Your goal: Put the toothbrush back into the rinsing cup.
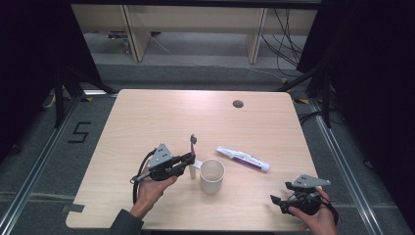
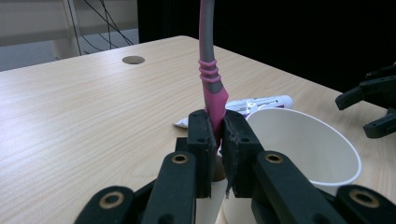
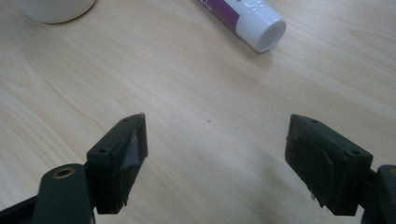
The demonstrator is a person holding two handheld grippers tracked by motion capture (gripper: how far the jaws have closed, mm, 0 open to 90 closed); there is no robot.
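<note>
- The left gripper (image 2: 214,140), held at the near-left of the white paper cup (image 1: 212,175), has its jaws clamped on the pink lower handle of a toothbrush (image 2: 211,84), which stands upright just left of the cup.
- In the left gripper view the toothbrush runs off the top edge, so its head is cut off; in the high view the head is a small dark shape above the jaws, too small to make out bristles.
- The toothbrush's bottom end is hidden behind the black jaws; whether it touches the table cannot be told.
- The right gripper (image 1: 281,196) sits well to the right of the cup near the table's front edge, its jaws spread wide over bare wood with nothing between them.
- A toothpaste tube (image 1: 243,158), white with a purple band, lies flat just right of the cup and beyond it, cap pointing away from the cup; its lettering is too blurred to read.
- The light wood table (image 1: 147,117) has a round cable hole (image 1: 238,104) far behind the cup.
- Beyond the table: grey floor, loose black cables, pale furniture legs and black curtains at both sides.
</note>
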